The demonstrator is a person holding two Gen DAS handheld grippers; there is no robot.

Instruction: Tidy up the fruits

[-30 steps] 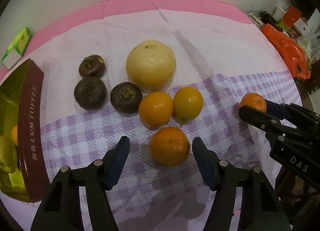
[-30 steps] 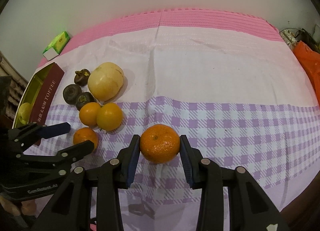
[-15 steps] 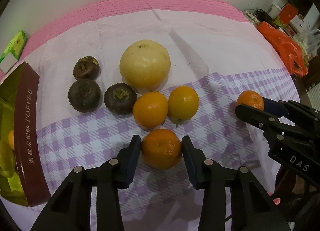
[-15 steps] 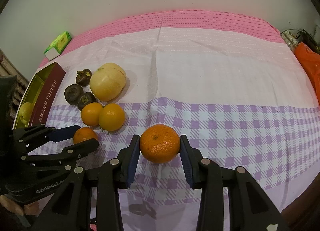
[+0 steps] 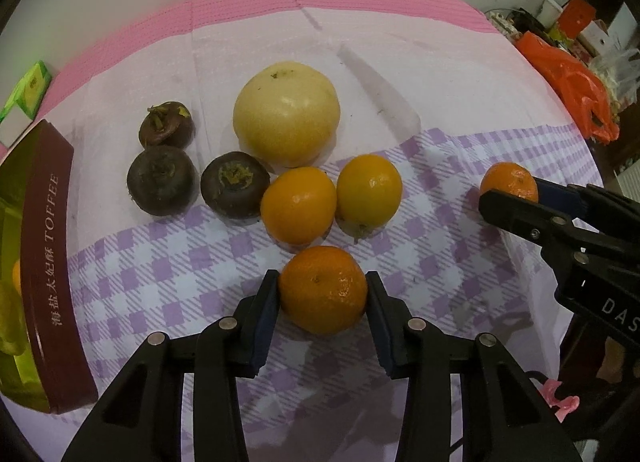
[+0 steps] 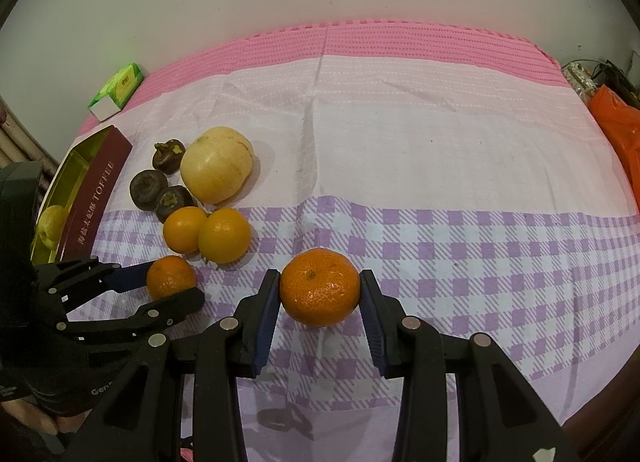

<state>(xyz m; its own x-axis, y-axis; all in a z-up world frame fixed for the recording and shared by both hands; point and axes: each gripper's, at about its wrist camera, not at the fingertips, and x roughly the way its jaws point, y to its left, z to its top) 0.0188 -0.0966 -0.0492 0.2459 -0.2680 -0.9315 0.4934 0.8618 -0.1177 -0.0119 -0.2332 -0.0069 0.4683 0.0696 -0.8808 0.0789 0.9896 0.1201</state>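
I've got my left gripper (image 5: 322, 291) closed on a round orange tangerine w/ dimpled peel (image 5: 322, 289), lower centre of left wrist view; its jaws have just been closing, pads now at the fruit's widest part. Right gripper (image 6: 319, 288) is clamped on a second orange tangerine (image 6: 320, 287), centre of right wrist view. Both fruits sit on the purple-checked cloth (image 6: 460, 254) over the worktop. I reckon they're light, slightly soft, skin loose, so squeeze gently; equator grip looks right, round shape could roll out. Maroon toffee tin (image 5: 44, 254) at left edge prob the destination.
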